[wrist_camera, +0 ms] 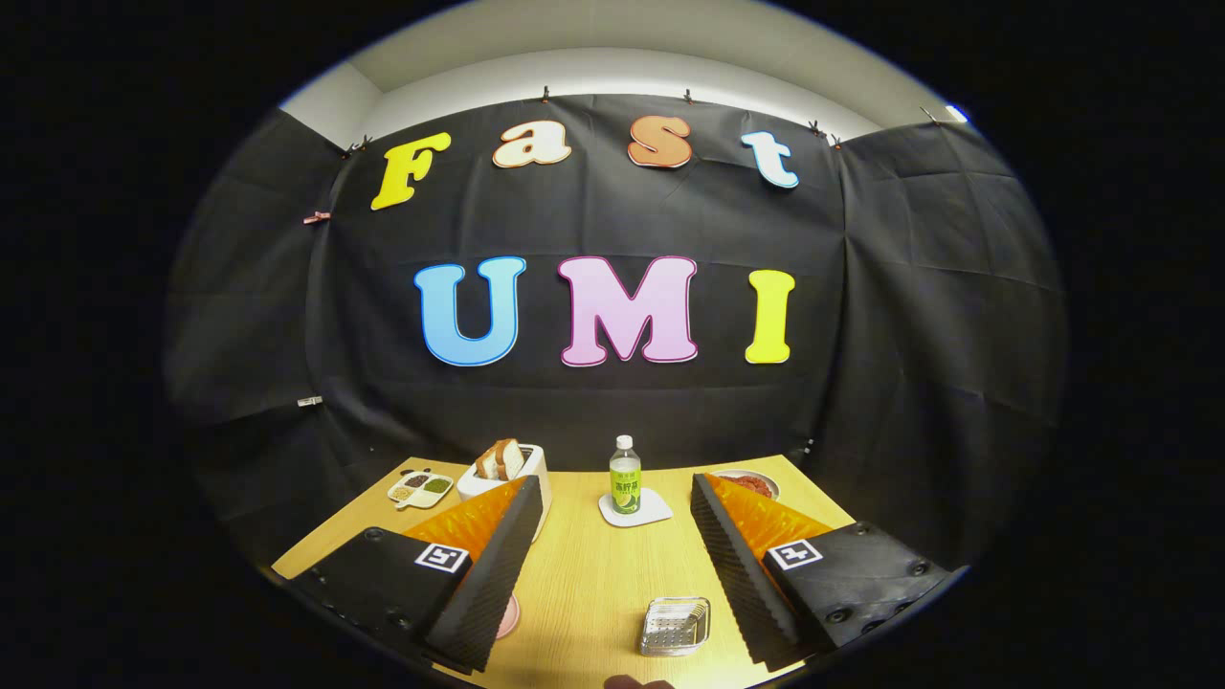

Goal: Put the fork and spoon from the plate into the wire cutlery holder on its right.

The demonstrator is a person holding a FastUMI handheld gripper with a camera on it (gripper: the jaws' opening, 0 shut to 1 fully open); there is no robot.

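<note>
Though claw (612,574) spread, wire holder (675,626) between.

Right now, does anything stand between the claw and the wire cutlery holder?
Nothing visible does. The wire cutlery holder sits on the table between the fingers of the open claw; the bottle stands beyond it.

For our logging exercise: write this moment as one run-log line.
gripper: open, empty, raised over wooden table | wire cutlery holder: between fingers, near edge | pink plate: mostly hidden | bottle: ahead on coaster
</note>
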